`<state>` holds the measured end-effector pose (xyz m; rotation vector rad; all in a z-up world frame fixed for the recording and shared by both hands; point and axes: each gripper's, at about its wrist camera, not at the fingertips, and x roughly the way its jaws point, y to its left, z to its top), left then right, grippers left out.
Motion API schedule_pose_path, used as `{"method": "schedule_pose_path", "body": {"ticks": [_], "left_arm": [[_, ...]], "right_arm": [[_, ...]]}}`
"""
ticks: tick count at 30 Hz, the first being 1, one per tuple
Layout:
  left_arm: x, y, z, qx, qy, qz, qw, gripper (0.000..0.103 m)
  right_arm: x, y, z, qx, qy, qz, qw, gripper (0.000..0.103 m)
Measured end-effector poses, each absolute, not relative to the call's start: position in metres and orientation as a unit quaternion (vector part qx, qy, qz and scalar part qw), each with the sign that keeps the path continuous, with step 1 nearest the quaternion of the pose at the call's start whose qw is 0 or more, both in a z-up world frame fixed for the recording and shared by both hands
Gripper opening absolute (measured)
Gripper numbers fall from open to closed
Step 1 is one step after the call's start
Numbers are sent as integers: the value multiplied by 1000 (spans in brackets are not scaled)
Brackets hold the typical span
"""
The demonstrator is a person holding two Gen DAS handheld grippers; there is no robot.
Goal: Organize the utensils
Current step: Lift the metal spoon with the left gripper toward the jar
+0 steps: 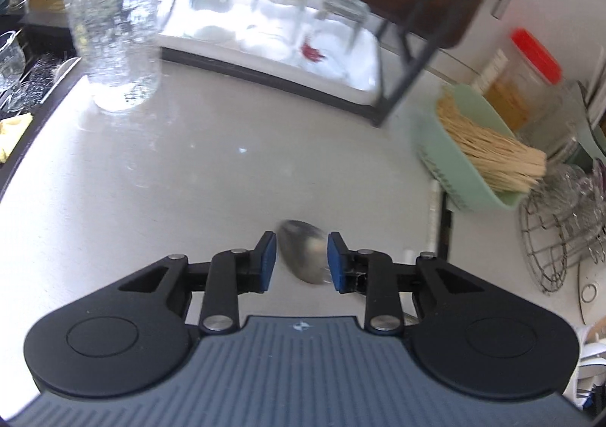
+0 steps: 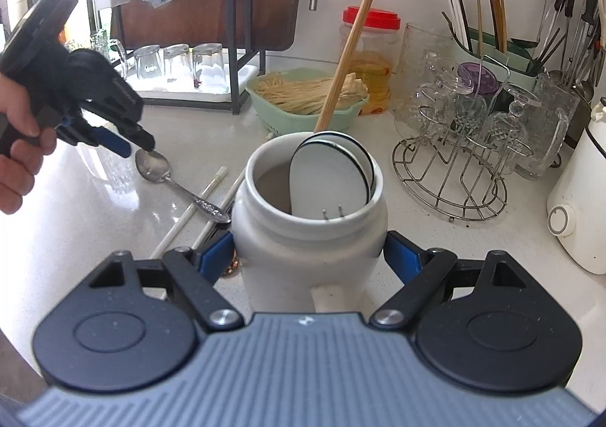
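A metal spoon [image 2: 153,166] lies on the pale counter, its bowl toward the left and its patterned handle running toward the white ceramic jar [image 2: 308,237]. My left gripper [image 1: 301,262] hangs over the spoon's bowl [image 1: 305,251] with its blue pads on either side of it and a gap showing by the left pad. In the right wrist view the left gripper [image 2: 132,148] points down at that bowl, held by a person's hand. My right gripper [image 2: 307,256] is shut on the jar's sides. The jar holds a white black-rimmed utensil [image 2: 329,177] and a wooden handle [image 2: 352,44].
Two white sticks [image 2: 189,213] lie beside the spoon. A green basket of thin sticks [image 2: 306,95], a red-lidded jar [image 2: 373,59], a wire rack of glassware [image 2: 454,169] and a white appliance [image 2: 579,207] stand behind and right. A tall glass jug [image 1: 113,22] and a tray of upturned glasses [image 1: 272,29] stand far left.
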<state>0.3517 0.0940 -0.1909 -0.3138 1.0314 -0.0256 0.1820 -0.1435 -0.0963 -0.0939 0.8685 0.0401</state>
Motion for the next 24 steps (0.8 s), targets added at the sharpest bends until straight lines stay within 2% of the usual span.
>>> {"method": "schedule_pose_path", "body": {"ticks": [7, 16, 18, 22, 24], "left_arm": [[356, 113, -203, -148, 484, -30, 862, 35], [366, 93, -213, -134, 491, -60, 859, 34], [368, 93, -216, -131, 492, -54, 859, 31], [371, 93, -218, -125, 490, -54, 861, 15], [372, 93, -218, -125, 486, -51, 863, 14]], "right_arm": [[183, -143, -96, -47, 424, 21, 904, 88], [185, -142, -96, -49, 429, 19, 902, 88], [185, -142, -96, -50, 429, 19, 902, 88], [185, -142, -97, -50, 428, 19, 902, 88], [185, -142, -97, -52, 428, 20, 902, 88]]}}
